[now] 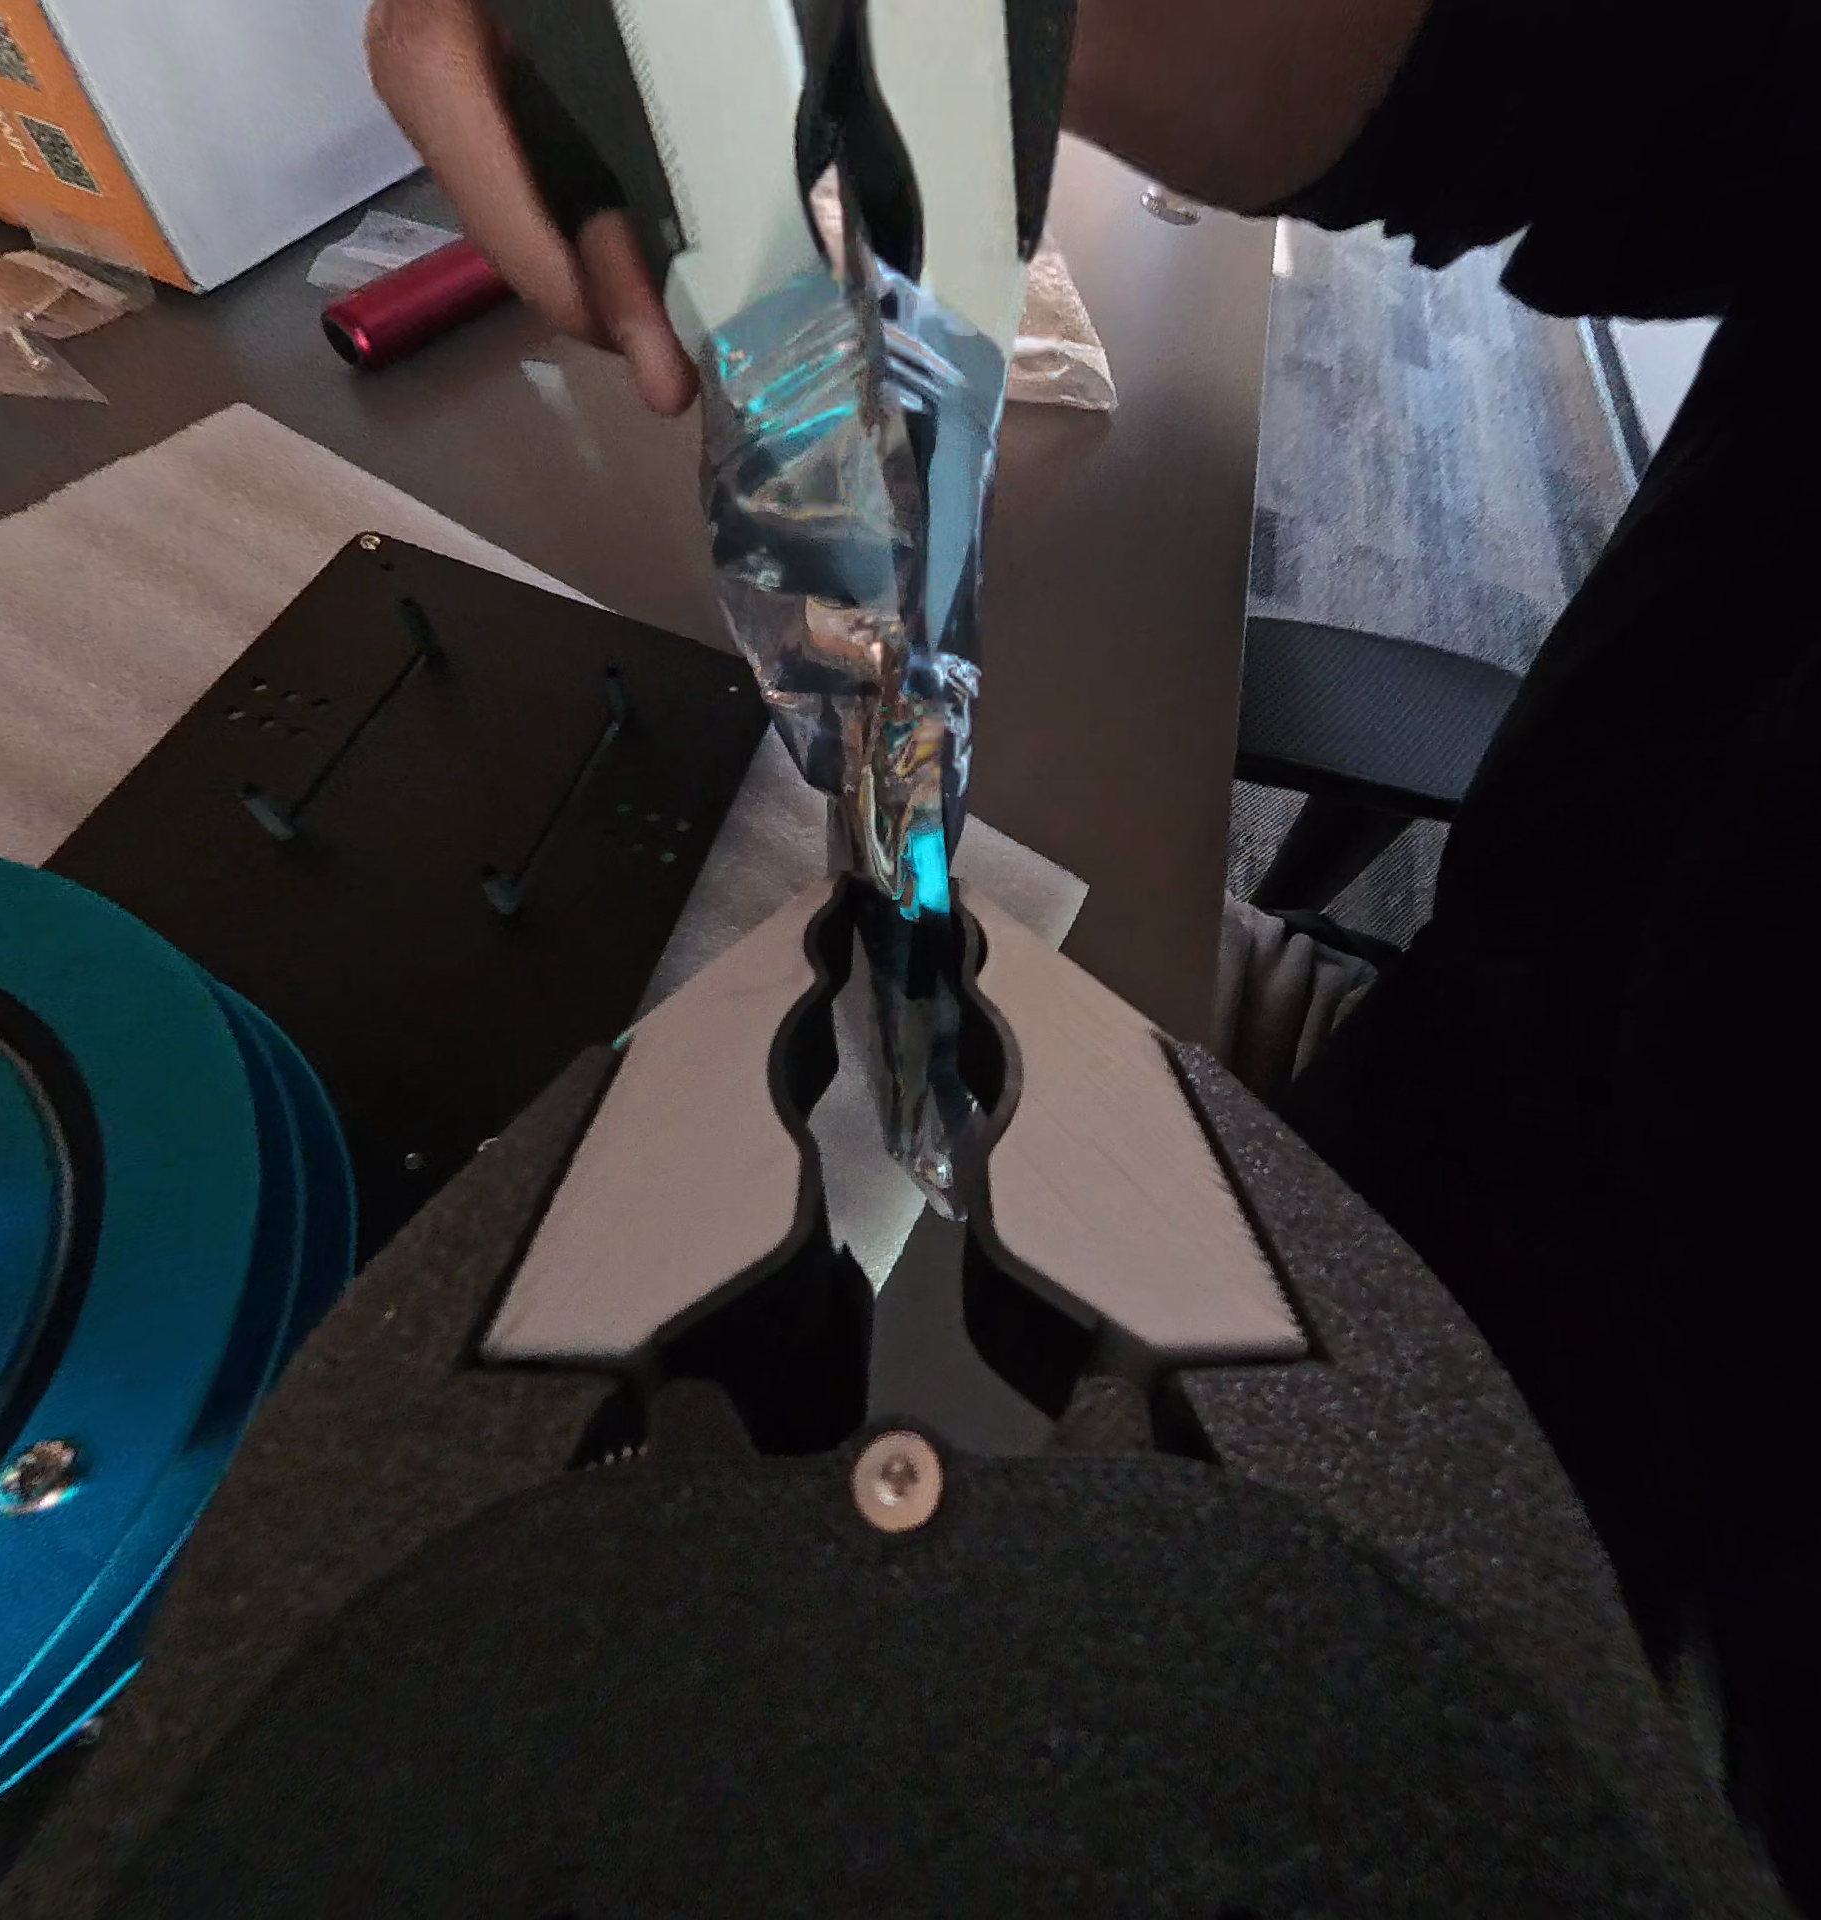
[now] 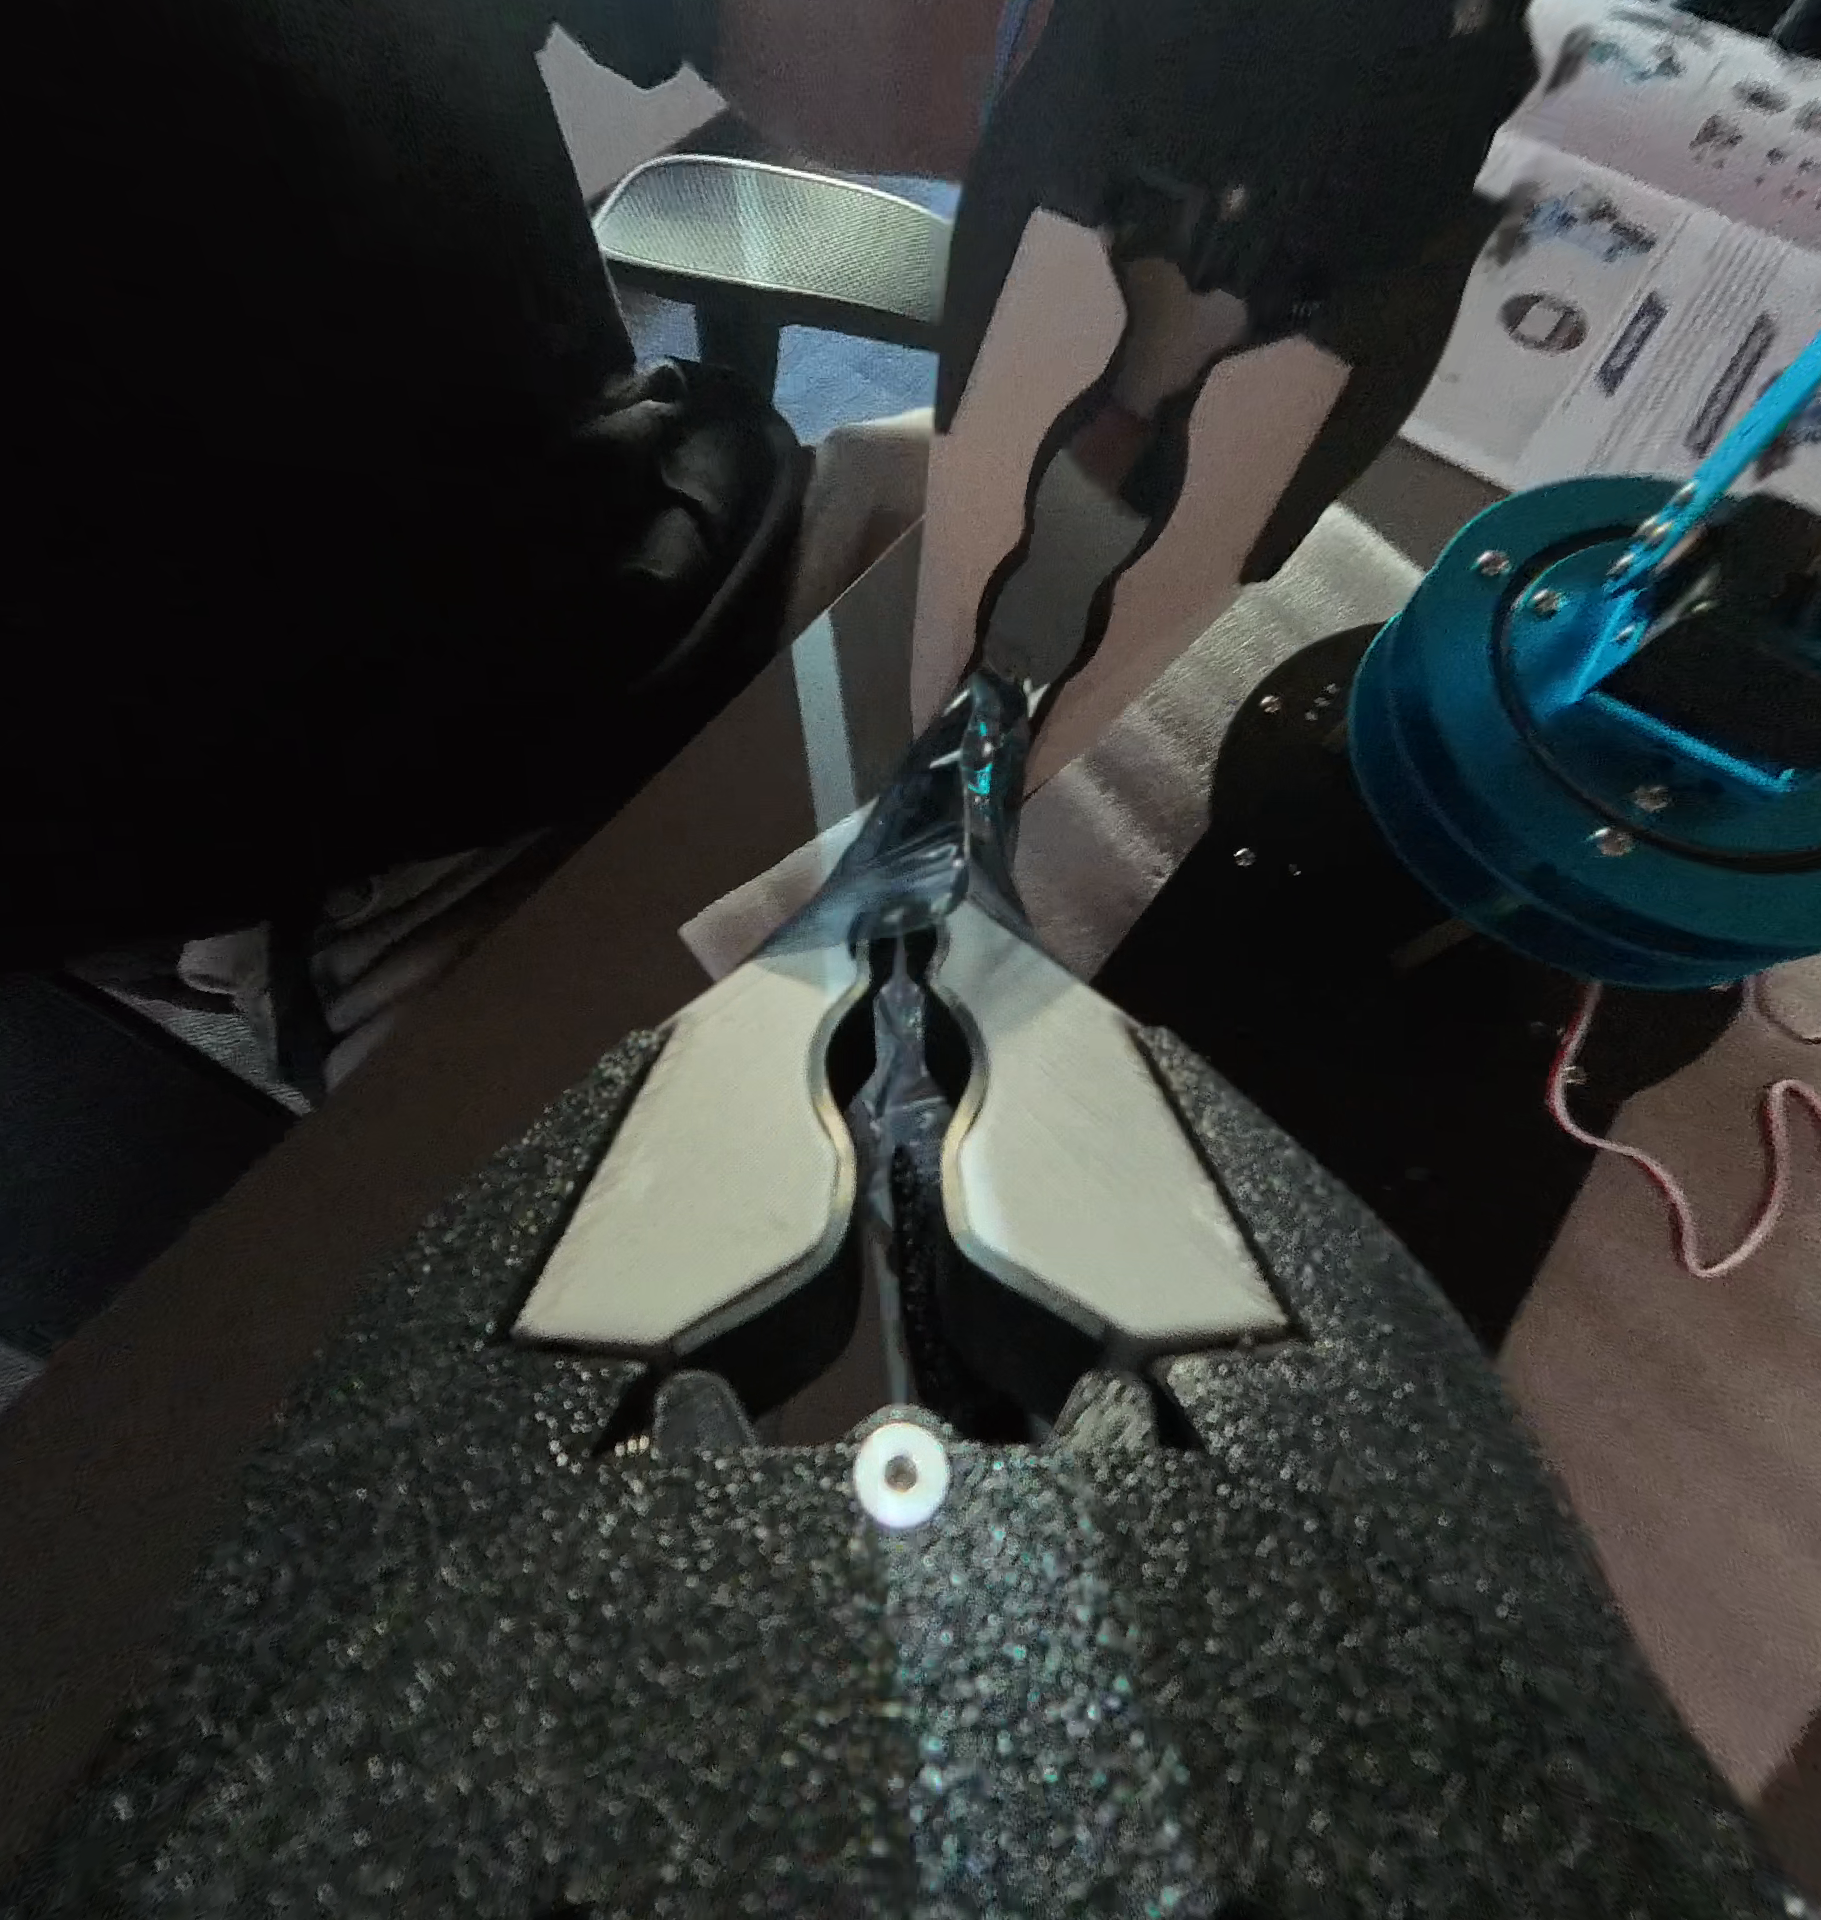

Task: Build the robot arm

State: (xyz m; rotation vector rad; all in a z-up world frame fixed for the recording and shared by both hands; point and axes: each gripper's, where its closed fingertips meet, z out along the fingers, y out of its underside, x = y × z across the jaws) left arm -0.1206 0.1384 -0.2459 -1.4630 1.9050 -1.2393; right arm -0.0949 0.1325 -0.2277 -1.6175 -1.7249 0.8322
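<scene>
Foil bag [image 1: 864,623] stretched taut between both grippers, well above bench [image 1: 1124,582].

Left gripper [image 1: 898,914]: jaws nearly closed, pinching near end of bag; crumpled tail trails back between jaws.

Right gripper [image 2: 901,951]: jaws nearly closed, clamped on opposite end of bag; hand [image 1: 532,177] visible behind it.

Left of left jaws: black plate [image 1: 397,748] on white foam sheet [image 1: 158,561], blue ring [image 1: 158,1195]. Far beyond: red cylinder [image 1: 418,301].

Step, judged: two-ended hold on bag, tension along its length.
</scene>
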